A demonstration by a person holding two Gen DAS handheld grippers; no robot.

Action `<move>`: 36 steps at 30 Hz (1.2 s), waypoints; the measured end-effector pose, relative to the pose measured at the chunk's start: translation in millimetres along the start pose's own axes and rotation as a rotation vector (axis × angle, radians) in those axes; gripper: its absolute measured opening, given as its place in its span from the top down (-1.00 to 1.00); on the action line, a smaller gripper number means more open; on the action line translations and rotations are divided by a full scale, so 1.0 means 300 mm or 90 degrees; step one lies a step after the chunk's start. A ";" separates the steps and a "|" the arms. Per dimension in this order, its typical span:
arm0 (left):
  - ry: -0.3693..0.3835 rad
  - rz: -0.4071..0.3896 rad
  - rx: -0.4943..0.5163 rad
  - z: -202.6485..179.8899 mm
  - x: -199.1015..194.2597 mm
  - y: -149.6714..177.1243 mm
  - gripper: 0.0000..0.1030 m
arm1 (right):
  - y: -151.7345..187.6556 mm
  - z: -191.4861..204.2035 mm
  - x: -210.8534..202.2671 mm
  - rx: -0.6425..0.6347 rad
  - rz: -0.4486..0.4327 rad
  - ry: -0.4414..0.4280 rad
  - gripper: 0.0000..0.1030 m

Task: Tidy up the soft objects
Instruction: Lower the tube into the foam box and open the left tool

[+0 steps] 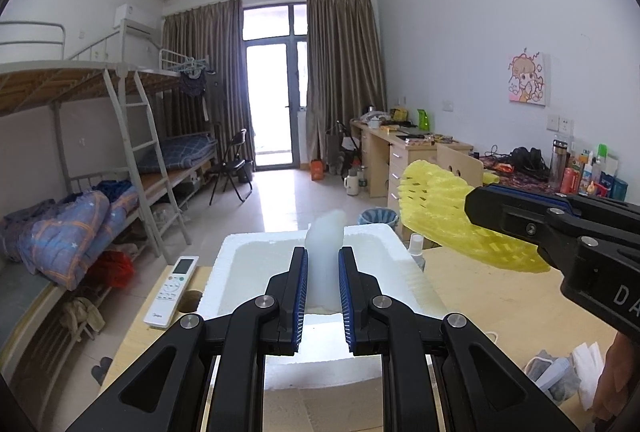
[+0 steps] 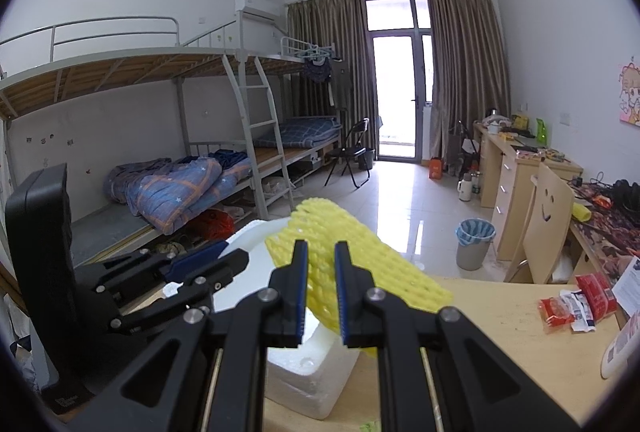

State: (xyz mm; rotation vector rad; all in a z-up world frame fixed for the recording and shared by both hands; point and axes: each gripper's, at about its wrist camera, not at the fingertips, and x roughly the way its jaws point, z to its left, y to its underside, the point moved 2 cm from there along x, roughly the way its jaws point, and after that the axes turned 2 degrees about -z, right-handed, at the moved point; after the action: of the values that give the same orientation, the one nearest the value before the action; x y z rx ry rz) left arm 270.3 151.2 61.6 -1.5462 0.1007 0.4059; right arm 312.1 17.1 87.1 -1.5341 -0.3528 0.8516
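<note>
The left claw [image 1: 323, 272] pinches a white foam piece [image 1: 325, 256] above the styrofoam box [image 1: 236, 272]; the right claw [image 2: 321, 268] clamps a yellow foam net [image 2: 340, 264] beside that box, over the counter [image 2: 500, 320]

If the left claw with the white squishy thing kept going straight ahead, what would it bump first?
Probably the far wall of the white foam box, since the left claw holds the white foam piece over it; depth is unclear.

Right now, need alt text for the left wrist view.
The left gripper pinches a white foam piece above an open white foam box on a wooden table. The right gripper holds yellow foam netting; dorm room behind.
</note>
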 end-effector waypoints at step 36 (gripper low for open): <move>-0.043 -0.014 -0.018 0.058 0.005 0.005 -0.95 | 0.006 -0.006 0.014 0.003 0.001 0.006 0.70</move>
State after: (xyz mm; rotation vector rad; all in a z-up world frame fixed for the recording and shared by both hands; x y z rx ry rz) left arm 267.9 168.5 60.3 -1.5587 0.0255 0.4426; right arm 315.7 18.2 84.1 -1.5339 -0.3426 0.8446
